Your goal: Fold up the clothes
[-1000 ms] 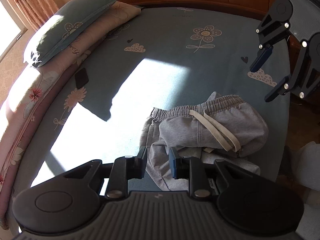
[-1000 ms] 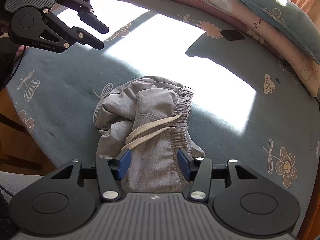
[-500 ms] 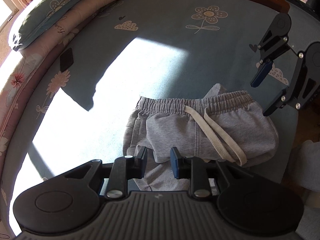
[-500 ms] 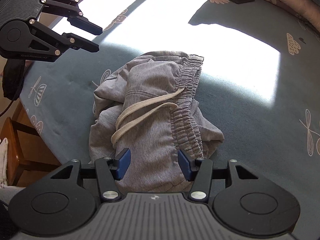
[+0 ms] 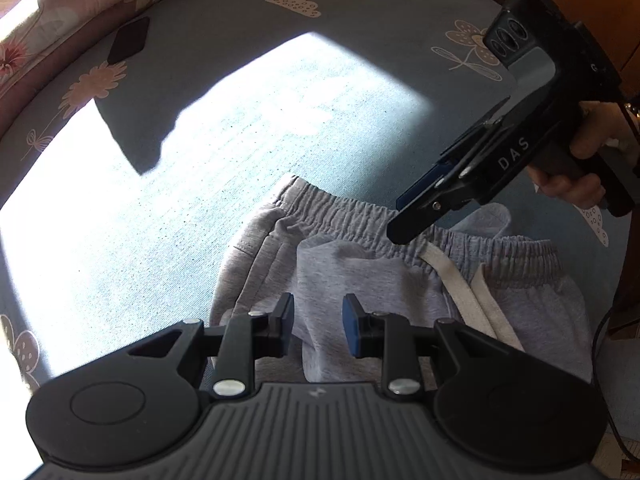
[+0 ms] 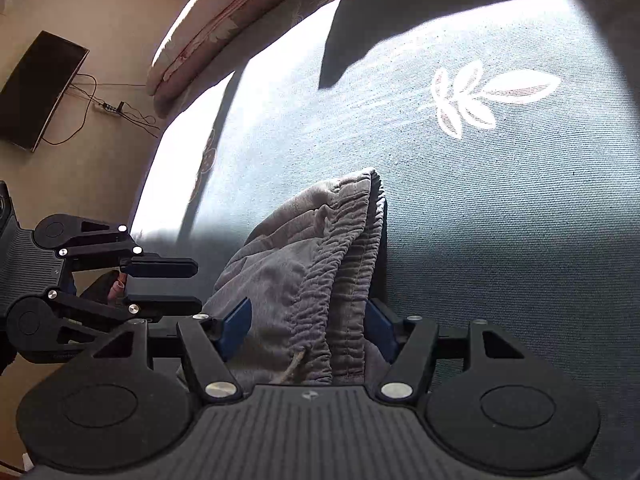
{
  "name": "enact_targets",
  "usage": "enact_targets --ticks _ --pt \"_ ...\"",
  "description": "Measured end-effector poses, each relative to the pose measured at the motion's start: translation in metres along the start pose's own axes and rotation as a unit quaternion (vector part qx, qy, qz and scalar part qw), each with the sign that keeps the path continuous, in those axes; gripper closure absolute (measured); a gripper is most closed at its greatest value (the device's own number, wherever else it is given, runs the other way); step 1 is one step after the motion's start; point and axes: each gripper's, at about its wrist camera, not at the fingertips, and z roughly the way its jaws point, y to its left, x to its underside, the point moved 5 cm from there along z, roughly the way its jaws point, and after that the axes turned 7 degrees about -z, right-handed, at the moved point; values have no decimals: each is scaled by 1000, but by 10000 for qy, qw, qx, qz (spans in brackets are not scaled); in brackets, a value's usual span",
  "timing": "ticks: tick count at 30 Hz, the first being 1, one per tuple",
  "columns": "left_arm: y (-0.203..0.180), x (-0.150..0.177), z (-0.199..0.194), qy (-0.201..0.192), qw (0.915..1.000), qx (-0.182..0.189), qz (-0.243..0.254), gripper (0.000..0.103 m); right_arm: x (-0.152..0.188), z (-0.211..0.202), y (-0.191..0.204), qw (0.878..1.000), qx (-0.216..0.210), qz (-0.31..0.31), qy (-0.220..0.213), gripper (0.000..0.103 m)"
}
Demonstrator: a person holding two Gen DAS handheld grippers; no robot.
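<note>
Crumpled grey shorts (image 5: 360, 264), cream drawstring (image 5: 460, 288)

Beneath me, a bed (image 5: 360, 80) in blue-grey sheet printed with flowers and clouds; a hard sunlight patch (image 5: 200, 180) crosses it. Pink floral bedding (image 6: 208, 32) lies along the edge. Beige wall (image 6: 120, 0) carries a dark screen (image 6: 40, 88) with trailing cables.
</note>
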Motion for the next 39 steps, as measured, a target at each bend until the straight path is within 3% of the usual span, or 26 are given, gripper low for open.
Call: enact_targets --ticks 7,12,13,17,22,24,26,31,36,39 --pt "17 -19 22 22 9993 266 249 73 2 34 -31 9979 -285 579 -31 36" --pt "23 -34 37 163 9958 533 722 72 -2 25 -10 9986 -476 104 -191 73" --pt "24 -38 39 237 9940 645 851 70 -3 22 -5 9984 -511 16 -223 75" --pt "23 -52 41 549 9807 1019 1578 48 -4 5 19 9964 -679 -355 -366 82" --pt "15 -61 30 822 9553 1011 2655 45 5 -10 57 9908 -763 -1093 -253 85" --pt "7 -58 23 1060 9386 1140 3078 44 13 -13 78 9844 -735 -1598 -78 85" --pt "-5 -49 13 1227 9142 1188 3676 44 22 -13 97 9751 -730 -2088 133 85" --pt "-36 -11 -13 1139 8284 1049 5382 43 49 -7 132 9455 -663 -3106 722 85" --pt "-58 26 -26 1052 7601 1013 6331 42 76 -5 155 9140 -423 -3893 1061 85" --pt "-68 43 -29 955 7283 901 6725 42 94 -4 168 8949 -217 -4316 1117 85"
